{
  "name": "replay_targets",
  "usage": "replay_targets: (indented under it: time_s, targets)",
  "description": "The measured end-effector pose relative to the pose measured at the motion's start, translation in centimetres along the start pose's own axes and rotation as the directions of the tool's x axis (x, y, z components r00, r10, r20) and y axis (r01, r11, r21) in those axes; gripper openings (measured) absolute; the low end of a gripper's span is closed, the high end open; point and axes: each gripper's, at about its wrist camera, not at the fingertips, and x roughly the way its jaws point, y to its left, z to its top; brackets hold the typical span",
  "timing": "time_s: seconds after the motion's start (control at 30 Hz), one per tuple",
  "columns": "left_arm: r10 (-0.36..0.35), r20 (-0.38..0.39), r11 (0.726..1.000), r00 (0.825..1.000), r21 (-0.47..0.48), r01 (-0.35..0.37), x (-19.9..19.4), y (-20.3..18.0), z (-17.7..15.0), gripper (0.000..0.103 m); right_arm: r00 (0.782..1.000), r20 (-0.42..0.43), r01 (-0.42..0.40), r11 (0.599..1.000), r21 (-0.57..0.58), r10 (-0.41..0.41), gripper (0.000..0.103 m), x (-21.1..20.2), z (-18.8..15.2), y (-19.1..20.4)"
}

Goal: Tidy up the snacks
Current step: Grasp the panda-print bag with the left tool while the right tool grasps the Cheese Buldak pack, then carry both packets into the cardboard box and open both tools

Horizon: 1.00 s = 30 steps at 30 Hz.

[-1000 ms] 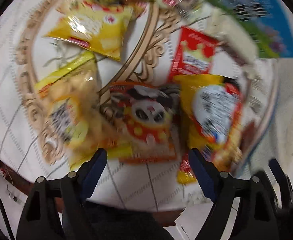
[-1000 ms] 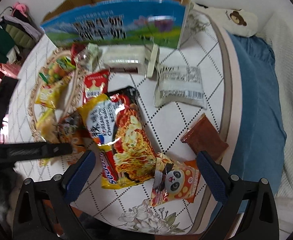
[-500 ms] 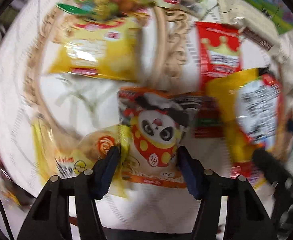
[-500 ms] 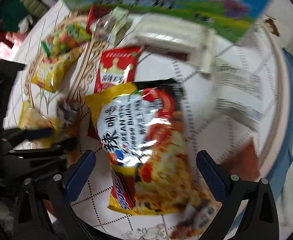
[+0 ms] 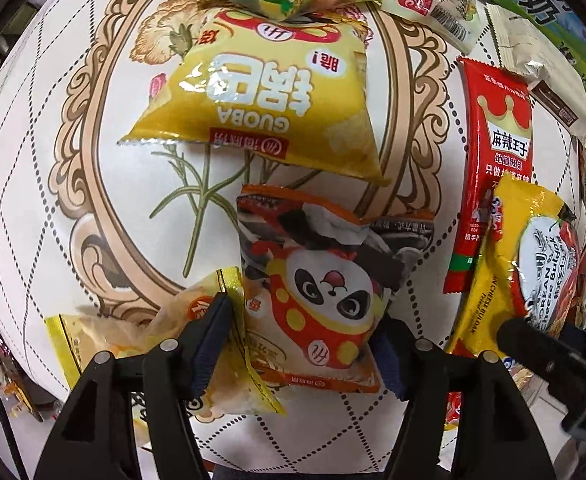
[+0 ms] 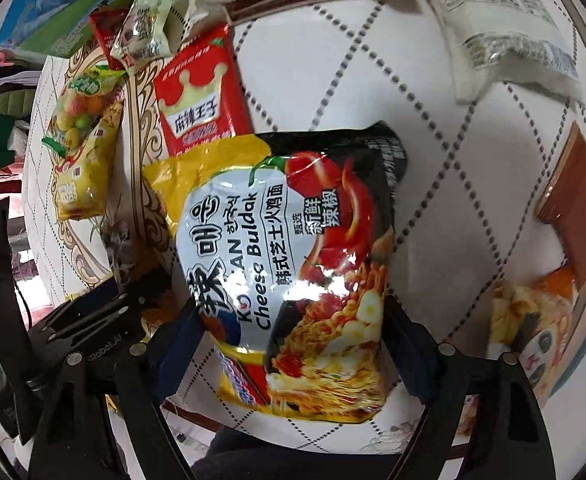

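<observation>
Spreading under everything, white patterned tablecloth bearing scattered snacks. Straddling Korean Cheese Buldak noodle pack at table's near edge, right gripper, fingers touching both sides. Clamped on panda snack bag, left gripper. Beyond, yellow Guoba bag; alongside, red crown packet.

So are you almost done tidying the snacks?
Not nearly. Nothing looks sorted: the yellow Guoba bag and red crown packet lie loose. The left gripper closes around the panda bag, the right gripper around the Buldak noodles.
</observation>
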Motion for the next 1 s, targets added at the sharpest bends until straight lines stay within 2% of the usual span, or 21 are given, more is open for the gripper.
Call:
replay_targets:
  time_s: [0.13, 0.27, 0.47, 0.53, 0.57, 0.73, 0.87, 1.0]
  targets:
    - [0.016, 0.016, 0.997, 1.000, 0.071, -0.017, 0.3, -1.4, 1.5, 0.065, 0.996, 0.048, 0.083, 0.996, -0.025, -0.081, 0.088, 0.5, -1.1, 1.3]
    - [0.005, 0.012, 0.991, 1.000, 0.132, -0.007, 0.3, -2.0, 2.4, 0.066, 0.984, 0.093, 0.151, 0.988, 0.004, -0.151, 0.088, 1.0, -2.0, 2.9]
    - [-0.023, 0.014, 0.983, 1.000, 0.182, 0.020, 0.0, -1.6, 2.7, 0.066, 0.971, 0.123, 0.205, 0.978, 0.027, -0.207, 0.089, 3.1, -2.4, 4.9]
    - [-0.021, 0.028, 0.981, 0.999, 0.193, 0.015, -0.1, -1.6, 2.3, 0.066, 0.964, 0.132, 0.232, 0.973, 0.020, -0.232, 0.089, 5.1, -1.8, 7.7]
    - [-0.018, 0.035, 0.980, 0.999, 0.198, 0.011, -0.5, -0.9, 2.5, 0.066, 0.961, 0.138, 0.239, 0.971, 0.019, -0.239, 0.089, 5.4, -2.0, 8.1]
    - [0.001, 0.071, 0.980, 0.997, 0.198, -0.015, -0.3, -1.0, 1.4, 0.052, 0.950, 0.179, 0.259, 0.966, 0.013, -0.257, 0.087, 6.0, -3.4, 9.3]
    - [0.014, 0.083, 0.982, 0.996, 0.189, -0.029, -1.0, -1.4, 1.1, 0.048, 0.942, 0.212, 0.265, 0.964, -0.002, -0.259, 0.086, 5.1, -4.9, 9.2]
    - [0.027, 0.109, 0.983, 0.994, 0.179, -0.047, -3.3, -1.9, 0.0, 0.047, 0.948, 0.217, 0.243, 0.970, -0.016, -0.234, 0.086, 3.7, -6.9, 8.9]
